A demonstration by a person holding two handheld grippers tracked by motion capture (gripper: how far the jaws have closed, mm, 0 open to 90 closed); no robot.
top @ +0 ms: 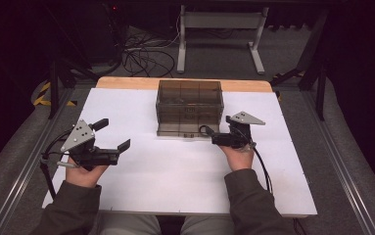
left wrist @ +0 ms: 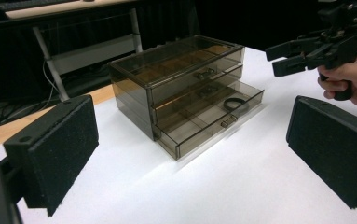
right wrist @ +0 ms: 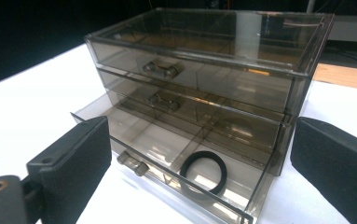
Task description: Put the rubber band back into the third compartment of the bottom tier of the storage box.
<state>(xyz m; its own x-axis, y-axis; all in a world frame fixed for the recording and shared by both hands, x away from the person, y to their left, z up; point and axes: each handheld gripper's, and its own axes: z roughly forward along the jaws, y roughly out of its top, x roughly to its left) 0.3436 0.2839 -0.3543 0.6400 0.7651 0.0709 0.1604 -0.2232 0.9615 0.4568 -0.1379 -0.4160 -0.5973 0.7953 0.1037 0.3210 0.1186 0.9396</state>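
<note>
Smoked-plastic drawer chest [top: 190, 105] stands at the table's [top: 151, 186] far middle, its bottom drawer [right wrist: 176, 172] pulled out toward the person, a black ring [right wrist: 204, 171] lying flat in the right-hand compartment. Right gripper [top: 218, 138], jaws spread and empty, sits just beside the drawer front, the nearer tool. Left gripper [top: 112, 139], also spread, rests well apart.

From my remote station, the high view looks forward and down over the white table [top: 141, 191] from the person's side. The left gripper view sits low at table level, facing the smoked clear drawer cabinet [left wrist: 185, 88] at an angle from a little way off. The right gripper view looks down close on its front. All three share the cabinet and its open bottom drawer [right wrist: 176, 163].
</note>
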